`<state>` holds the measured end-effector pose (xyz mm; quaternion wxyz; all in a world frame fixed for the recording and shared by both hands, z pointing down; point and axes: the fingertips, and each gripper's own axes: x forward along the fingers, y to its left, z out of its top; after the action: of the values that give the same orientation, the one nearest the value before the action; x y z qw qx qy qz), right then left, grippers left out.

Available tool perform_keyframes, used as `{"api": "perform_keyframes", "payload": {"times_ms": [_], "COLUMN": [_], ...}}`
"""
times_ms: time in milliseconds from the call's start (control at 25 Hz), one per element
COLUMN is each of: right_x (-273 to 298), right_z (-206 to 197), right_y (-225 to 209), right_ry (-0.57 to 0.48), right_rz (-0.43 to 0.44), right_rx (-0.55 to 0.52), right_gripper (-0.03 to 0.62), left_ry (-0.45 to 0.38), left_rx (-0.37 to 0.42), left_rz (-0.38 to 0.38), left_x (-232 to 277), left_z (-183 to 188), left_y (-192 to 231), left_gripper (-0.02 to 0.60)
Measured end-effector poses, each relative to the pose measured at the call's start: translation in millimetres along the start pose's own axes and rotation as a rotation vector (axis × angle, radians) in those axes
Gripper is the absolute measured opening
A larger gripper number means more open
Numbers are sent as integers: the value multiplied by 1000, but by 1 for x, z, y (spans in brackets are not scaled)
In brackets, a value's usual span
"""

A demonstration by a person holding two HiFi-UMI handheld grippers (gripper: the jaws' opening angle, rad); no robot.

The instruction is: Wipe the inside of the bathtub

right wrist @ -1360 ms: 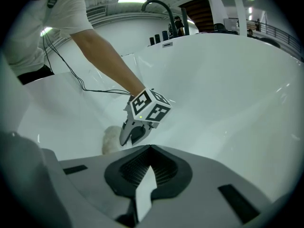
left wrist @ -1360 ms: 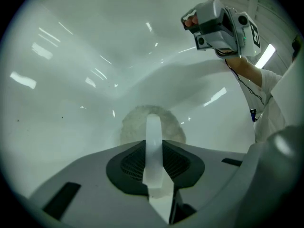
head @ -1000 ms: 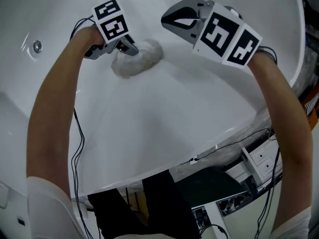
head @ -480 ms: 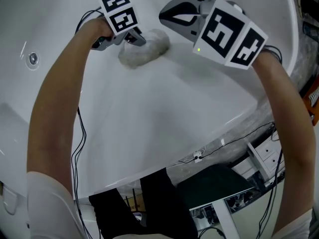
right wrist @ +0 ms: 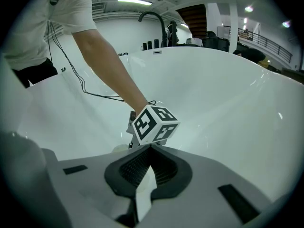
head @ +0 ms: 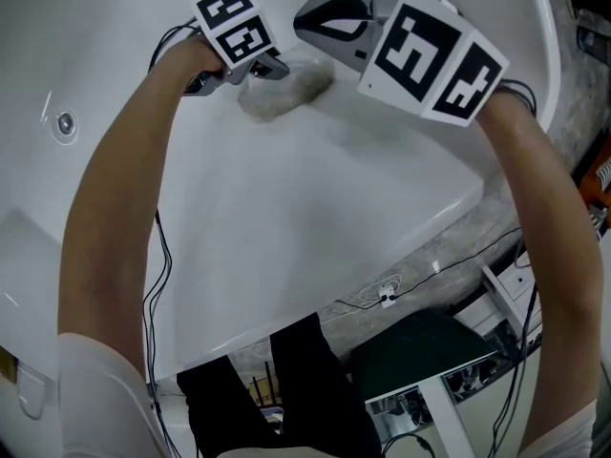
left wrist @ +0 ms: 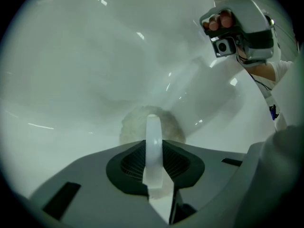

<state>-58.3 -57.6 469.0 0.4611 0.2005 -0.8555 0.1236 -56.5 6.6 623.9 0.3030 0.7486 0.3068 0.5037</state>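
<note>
Largely, the head view is filled by the white bathtub (head: 315, 237), whose far wall is cut off by the frame. Toward 12 o'clock the right gripper (head: 304, 22) is held over the basin, its jaws drawn together on nothing. At 11 o'clock the left gripper (head: 270, 67) is clamped on a fluffy white cloth (head: 286, 92), which is laid against the tub's inner wall; its gripped edge is hidden by the jaws. A small round metal fitting (head: 65, 122) is seen at 9 o'clock, too small to be identified.

surface: white bathtub (head: 286, 218) | lying on it: fluffy pale cloth (head: 298, 86), on the inner wall
</note>
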Motion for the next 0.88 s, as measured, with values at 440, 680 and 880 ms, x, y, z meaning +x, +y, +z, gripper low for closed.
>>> {"api": "perform_keyframes", "payload": {"times_ms": [440,680,880], "right_x": [-9,-22,-21], "right_z": [5,13,45], "right_y": [1,1,26], "right_ry": [25,-15,-70], "right_rz": [-21,-44,-47], "right_rx": [26,59,98], "right_gripper": [20,20,20], "left_ry": [-100,-133,-205], "left_rx": [25,-1,-61], "left_rz": [38,111,195], "left_x": [-24,-59,-102], "left_z": [11,-7,-45], "left_y": [-24,-39,-65], "left_gripper": [86,86,86]}}
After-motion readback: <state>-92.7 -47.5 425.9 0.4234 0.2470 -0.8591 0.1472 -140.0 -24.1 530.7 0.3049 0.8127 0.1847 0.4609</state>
